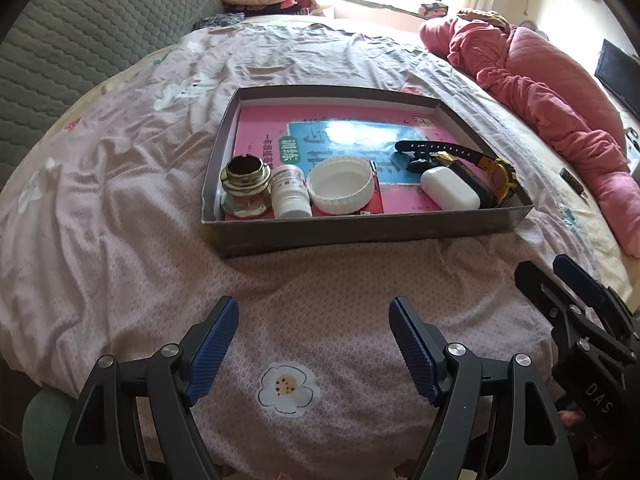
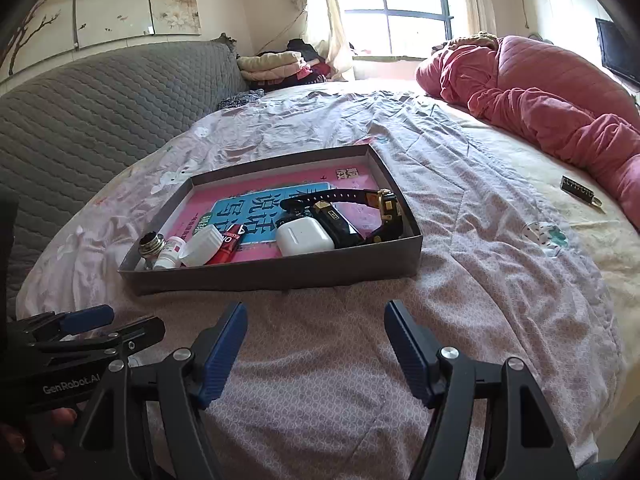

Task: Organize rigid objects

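A grey shallow box [image 1: 360, 230] [image 2: 280, 274] sits on the bed, lined with a pink and blue book. Inside lie a metal-capped jar [image 1: 244, 190] [image 2: 151, 245], a small white bottle [image 1: 290, 196] [image 2: 170, 254], a white lid [image 1: 340, 190] [image 2: 204, 245], a red tube [image 2: 229, 247], a white earbud case [image 1: 450, 193] [image 2: 305, 236] and a black-and-gold watch [image 1: 472, 160] [image 2: 360, 204]. My left gripper [image 1: 314, 346] is open and empty, in front of the box. My right gripper [image 2: 316, 348] is open and empty, also short of the box.
A pink quilt [image 1: 552, 96] [image 2: 552, 96] lies along the bed's right side. A small dark stick-like object [image 2: 578, 190] [image 1: 573, 182] lies on the sheet near it. A grey headboard [image 2: 100, 104] is at left; folded clothes [image 2: 272, 66] are at the far end.
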Demonstrator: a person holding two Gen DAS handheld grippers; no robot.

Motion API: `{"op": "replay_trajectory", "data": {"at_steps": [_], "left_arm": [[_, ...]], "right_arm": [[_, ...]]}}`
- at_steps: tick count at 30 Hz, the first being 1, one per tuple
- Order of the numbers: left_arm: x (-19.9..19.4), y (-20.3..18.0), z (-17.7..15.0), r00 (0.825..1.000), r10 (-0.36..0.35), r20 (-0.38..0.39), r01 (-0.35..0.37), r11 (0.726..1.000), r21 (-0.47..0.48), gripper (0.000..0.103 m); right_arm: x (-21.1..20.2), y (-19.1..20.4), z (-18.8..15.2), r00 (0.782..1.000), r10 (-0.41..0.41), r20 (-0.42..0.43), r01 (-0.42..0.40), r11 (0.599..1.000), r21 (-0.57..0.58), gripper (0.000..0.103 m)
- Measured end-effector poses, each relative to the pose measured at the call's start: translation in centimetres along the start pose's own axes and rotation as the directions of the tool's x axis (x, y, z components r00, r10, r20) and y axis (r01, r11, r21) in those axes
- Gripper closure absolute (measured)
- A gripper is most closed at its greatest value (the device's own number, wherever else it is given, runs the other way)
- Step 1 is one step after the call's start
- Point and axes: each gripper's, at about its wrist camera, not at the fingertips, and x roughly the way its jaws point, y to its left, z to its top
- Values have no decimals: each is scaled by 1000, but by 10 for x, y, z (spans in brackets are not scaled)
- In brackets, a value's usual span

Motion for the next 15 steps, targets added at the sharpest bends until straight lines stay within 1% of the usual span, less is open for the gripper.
{"op": "replay_trajectory", "data": {"at_steps": [4,9,15], "left_arm": [[-2,1,-3,1000,-5,18,5,1000,2,24],[-3,5,-4,1000,-5,28,5,1000,-12,24],[-4,6,-7,999,5,34,-5,1000,-22,24]], "right_arm": [[-2,1,-2,1000,-17,0,17,1000,-2,33],[-5,6,-3,1000,-9,9,9,1000,-12,33],[-3,11,-6,1000,-7,-6,7,1000,-26,33]]}}
